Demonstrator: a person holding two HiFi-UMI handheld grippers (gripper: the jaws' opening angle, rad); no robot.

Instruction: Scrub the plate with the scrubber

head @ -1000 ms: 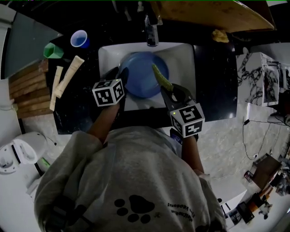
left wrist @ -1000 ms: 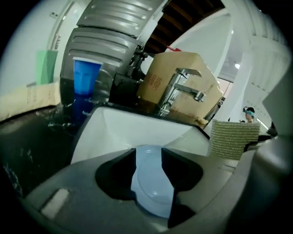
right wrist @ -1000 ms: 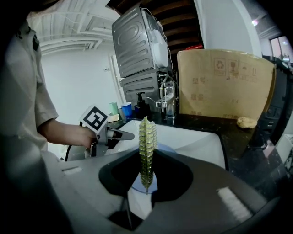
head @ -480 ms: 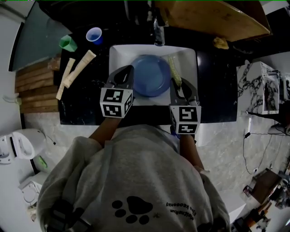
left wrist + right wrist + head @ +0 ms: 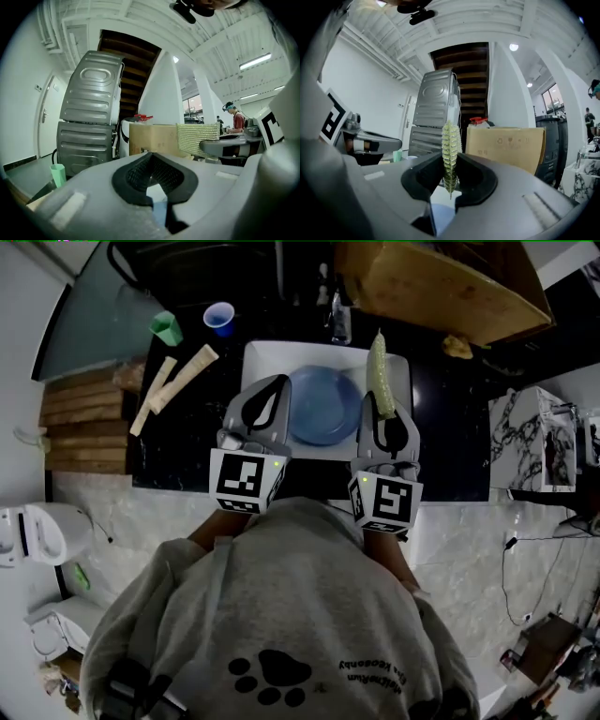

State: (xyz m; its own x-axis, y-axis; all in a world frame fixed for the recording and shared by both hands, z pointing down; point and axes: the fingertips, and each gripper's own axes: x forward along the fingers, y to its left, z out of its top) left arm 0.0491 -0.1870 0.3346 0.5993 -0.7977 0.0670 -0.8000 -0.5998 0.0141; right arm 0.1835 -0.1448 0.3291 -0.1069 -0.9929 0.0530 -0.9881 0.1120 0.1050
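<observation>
worktop [image 5: 450, 427]: dark, carries sink, runs past both finger sets on either side
sink [image 5: 262, 357]: white, rectangular, under and ahead of both finger sets
plate [image 5: 323, 404]: blue, flat in sink, between left and right fingers in head view, lower than them
left gripper [image 5: 152, 171]: fingers clenched, nothing between
right gripper [image 5: 450, 180]: fingers grasping scrubber
scrubber [image 5: 378, 367]: green, edge-on between right fingers, sticks out well past the tips
green cup [image 5: 167, 327], blue cup [image 5: 219, 317]: on worktop, left of and beyond left fingers
</observation>
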